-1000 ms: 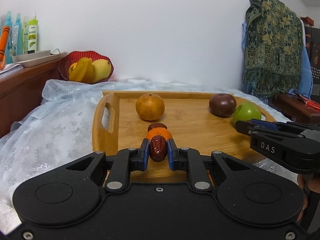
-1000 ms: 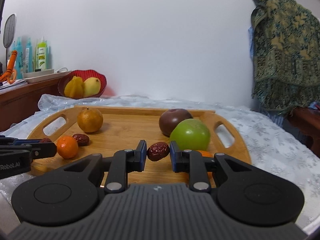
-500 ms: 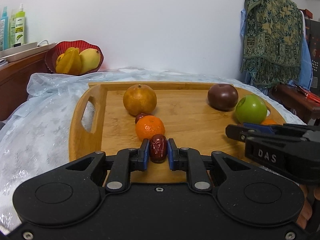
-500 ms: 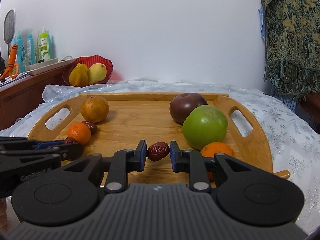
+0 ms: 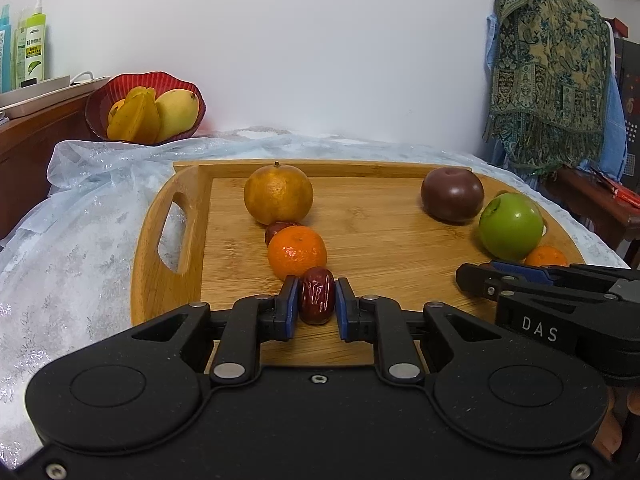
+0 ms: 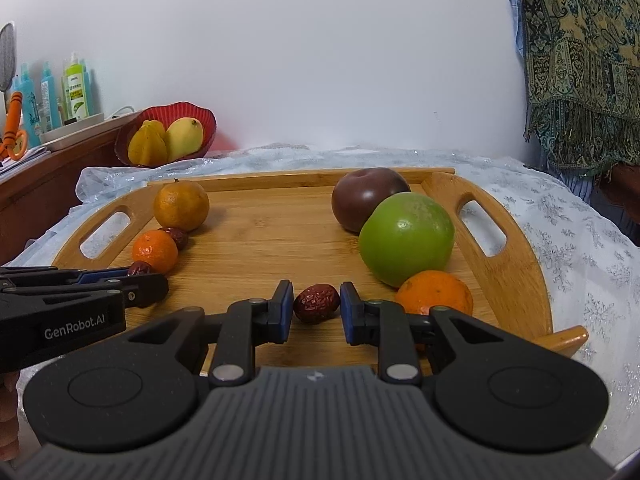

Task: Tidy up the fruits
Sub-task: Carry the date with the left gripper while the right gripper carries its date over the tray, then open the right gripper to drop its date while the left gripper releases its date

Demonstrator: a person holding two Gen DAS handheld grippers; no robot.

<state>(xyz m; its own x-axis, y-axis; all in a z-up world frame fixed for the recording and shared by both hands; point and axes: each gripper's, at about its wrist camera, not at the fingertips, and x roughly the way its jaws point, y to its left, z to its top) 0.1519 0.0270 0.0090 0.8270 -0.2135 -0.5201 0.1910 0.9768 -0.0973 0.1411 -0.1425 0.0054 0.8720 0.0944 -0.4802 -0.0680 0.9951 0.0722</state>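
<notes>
Since the earlier frames both sets of tongs have been slackened and brought nearer the tray [image 6: 516, 280], so that each date now lies freed between blue pads where a second ago it was pinched. At the left tongs [image 5: 316, 306] the pads are spread a little: a thin gap is seen on the right of the left date [image 5: 317, 295], while on the left side contact cannot be told. That date stands on end on the board, just in front of a small orange [image 5: 297, 251], behind which another date [image 5: 280, 229] and a large orange [image 5: 278, 193] follow in a line. At the right tongs [image 6: 316, 312] the jaws are plainly parted, with space on both sides of the right date [image 6: 317, 303], which lies on the wood just beside a second small orange [image 6: 434, 293], a green apple [image 6: 406, 238] and a dark plum [image 6: 366, 196]. The dates are judged to be very light, wrinkled and somewhat yielding, so little grip would be needed, and they would best be taken across the narrow middle. Being oval, they may roll or tip if nudged as the pads are drawn away. The round fruits are judged heavier, smoother and more apt to roll. A red bowl [image 6: 204, 120] of yellow fruit stands well apart on the sideboard.
</notes>
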